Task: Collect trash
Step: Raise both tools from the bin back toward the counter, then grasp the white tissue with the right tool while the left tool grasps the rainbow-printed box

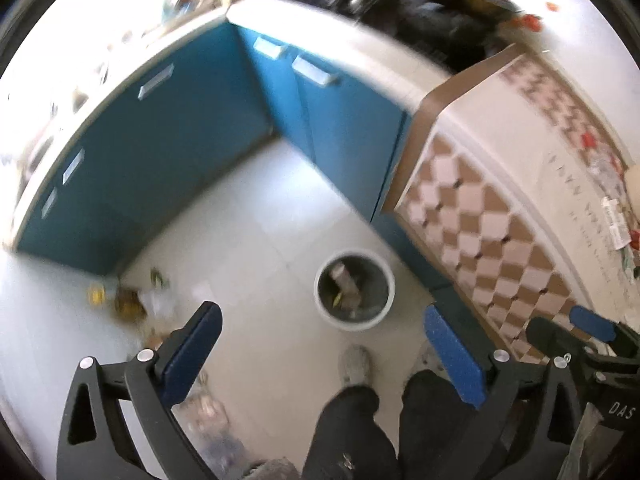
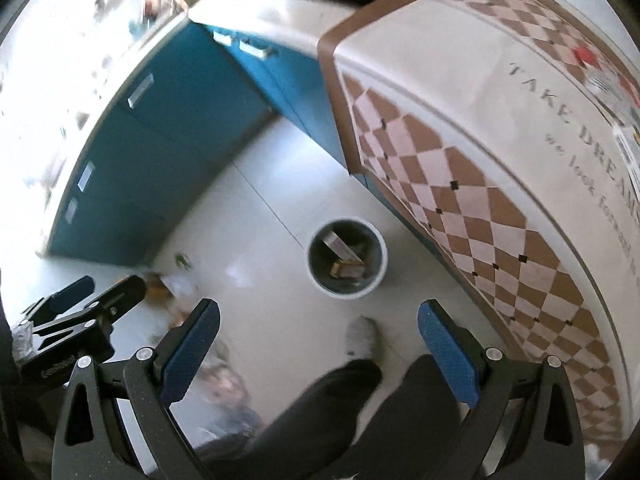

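I am looking almost straight down from both wrists, and each view gives me something the other lacks. My left wrist camera shows the right gripper [image 1: 576,330] at its lower right edge, and a dark, blurred heap on the white worktop [image 1: 360,36] along the top. My right wrist camera shows the left gripper [image 2: 96,292] at its lower left edge, and printed lettering I can partly read on the checked tablecloth [image 2: 460,208]. In its own view the left gripper [image 1: 324,344] has its blue pads spread wide with nothing between them, and the right gripper [image 2: 318,338] stands equally wide and empty. The floor [image 1: 256,216] is pale tile, bounded by blue cabinet doors [image 1: 160,160] that meet in a corner, with the tablecloth [image 1: 480,220] hanging down on the right. The round white bin [image 1: 354,290] stands on the floor just beside the tablecloth's lower edge; inside it I see a pale boxy piece and some yellowish scraps. More trash [image 1: 132,300], yellow and brown wrappers and something clear, lies scattered on the floor by the end of the left cabinet run, well apart from the bin. A person's dark trouser legs [image 1: 384,420] and a grey sock [image 1: 354,364] show at the bottom.
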`<state>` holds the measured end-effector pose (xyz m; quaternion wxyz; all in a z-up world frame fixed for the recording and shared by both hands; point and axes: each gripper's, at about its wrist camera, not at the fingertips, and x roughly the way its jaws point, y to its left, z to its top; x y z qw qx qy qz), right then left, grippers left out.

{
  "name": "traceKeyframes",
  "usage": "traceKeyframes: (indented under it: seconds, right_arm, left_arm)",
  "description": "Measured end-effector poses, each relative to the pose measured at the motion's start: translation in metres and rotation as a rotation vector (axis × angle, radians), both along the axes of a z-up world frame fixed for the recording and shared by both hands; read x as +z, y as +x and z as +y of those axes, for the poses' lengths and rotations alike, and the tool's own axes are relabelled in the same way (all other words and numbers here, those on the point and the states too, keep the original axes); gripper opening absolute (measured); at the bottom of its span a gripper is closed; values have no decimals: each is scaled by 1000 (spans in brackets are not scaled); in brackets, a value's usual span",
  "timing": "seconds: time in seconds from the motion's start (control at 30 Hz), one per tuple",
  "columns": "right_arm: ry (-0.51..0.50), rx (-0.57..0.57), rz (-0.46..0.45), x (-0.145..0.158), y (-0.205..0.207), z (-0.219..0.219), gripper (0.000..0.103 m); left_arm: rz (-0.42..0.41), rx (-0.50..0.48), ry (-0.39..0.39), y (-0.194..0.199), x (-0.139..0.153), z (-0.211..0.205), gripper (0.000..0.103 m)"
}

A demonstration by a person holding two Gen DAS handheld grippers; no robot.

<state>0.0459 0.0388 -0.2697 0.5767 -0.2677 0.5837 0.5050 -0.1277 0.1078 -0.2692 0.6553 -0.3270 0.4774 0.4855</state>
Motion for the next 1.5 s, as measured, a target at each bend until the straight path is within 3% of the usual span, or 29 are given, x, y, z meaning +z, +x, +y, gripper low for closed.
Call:
traceKeyframes:
  seconds: [0.13, 0.3, 0.43, 0.57, 0.67, 0.8, 0.9, 1.03, 1.07, 1.1, 1.13, 1.17, 1.2, 1.27, 1.33, 1.5]
  right_arm:
    - [57, -105, 29, 31, 46, -10, 100]
    - [108, -292, -26, 61, 138, -41, 100]
    - [92, -513, -76, 66, 228, -96, 101]
    - [18, -779, -110, 50, 315, -171, 101]
    - [-51, -978, -95, 18, 366, -233, 101]
    - [-142, -1122, -32, -36, 408, -278, 101]
    - [-176, -1127, -14, -62, 422, -284, 100]
    - [-213, -1062, -96, -72, 427, -277, 90]
    - [-223, -1038, -123, -72, 428, -274, 88]
    - [-224, -1012, -148, -71, 428, -271, 86]
    - [-220, -981, -182, -69, 427, -267, 77]
    - [-217, -956, -210, -67, 427, -263, 66]
    - [-212, -934, -230, -65, 425, -259, 61]
    - [-201, -897, -247, -61, 424, -256, 34]
    - [-183, -884, -232, -58, 424, -255, 20]
    - [-127, -912, -157, -50, 430, -267, 15]
  left_arm:
    - [-8, -75, 79, 63, 31, 11, 103]
    - [-49, -205, 67, 174, 54, 10, 103]
    - [-108, -293, -61, 278, 46, 1, 103]
    - [-105, -365, -188, 382, 19, -18, 103]
    - [-101, -377, -308, 443, -11, -26, 103]
    - [-89, -330, -447, 494, -47, -31, 102]
    - [-87, -282, -503, 519, -63, -30, 102]
    - [-50, -255, -528, 538, -79, -32, 100]
    - [-43, -253, -527, 541, -82, -33, 97]
    - [-26, -249, -519, 544, -85, -34, 87]
    - [-13, -246, -516, 545, -89, -35, 76]
    - [-8, -242, -513, 546, -91, -37, 76]
    - [-15, -245, -492, 545, -89, -39, 75]
    - [-3, -272, -453, 543, -85, -43, 73]
    - [4, -300, -425, 539, -81, -46, 72]
    - [81, -428, -221, 517, -56, -56, 72]
